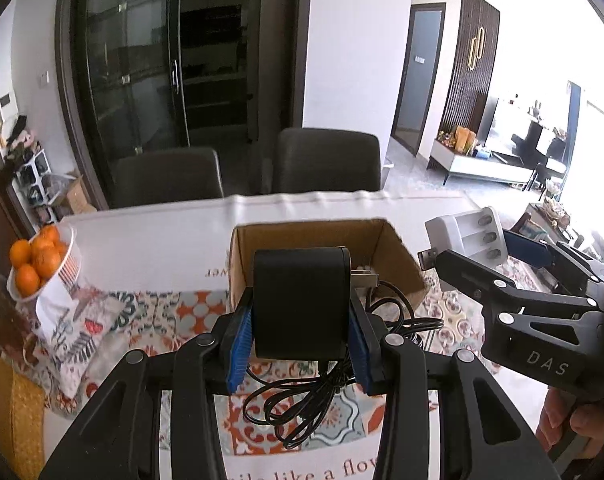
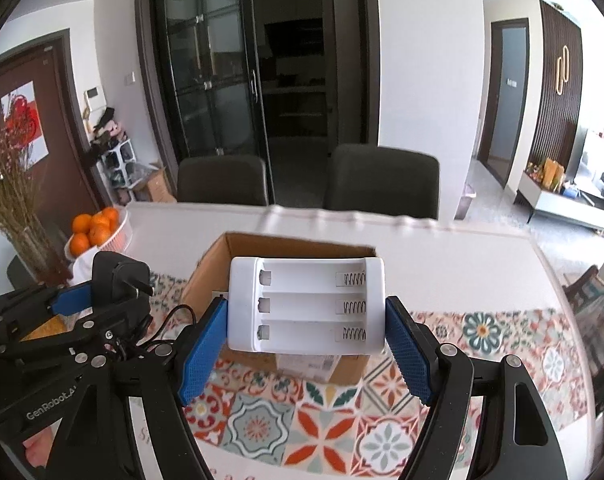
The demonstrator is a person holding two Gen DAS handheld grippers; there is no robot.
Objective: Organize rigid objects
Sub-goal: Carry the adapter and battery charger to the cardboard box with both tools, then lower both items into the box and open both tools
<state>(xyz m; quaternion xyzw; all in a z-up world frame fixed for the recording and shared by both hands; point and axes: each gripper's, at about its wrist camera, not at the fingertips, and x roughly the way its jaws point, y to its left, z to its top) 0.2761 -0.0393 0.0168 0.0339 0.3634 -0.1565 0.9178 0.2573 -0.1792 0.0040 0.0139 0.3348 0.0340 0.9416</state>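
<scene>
Above the box rim (image 2: 302, 245): adapter (image 1: 301, 304) in left tool (image 1: 299, 344), charger (image 2: 306, 306) in right tool (image 2: 304, 344).

Both views are fisheye, each looking forward along its own gripper's fingers, low over the table (image 1: 149, 240) and facing the two dark chairs and the glass cabinet beyond. The left wrist camera sits close behind the left gripper (image 1: 299, 320) at lower centre; the right gripper (image 1: 498, 248) enters at its right edge. The right wrist camera sits close behind the right gripper (image 2: 306, 320), the left gripper (image 2: 101, 300) at its left edge. Both share the cardboard box (image 1: 398, 264) (image 2: 205, 272) at centre and the oranges (image 1: 35, 260) (image 2: 91, 228) at left.
</scene>
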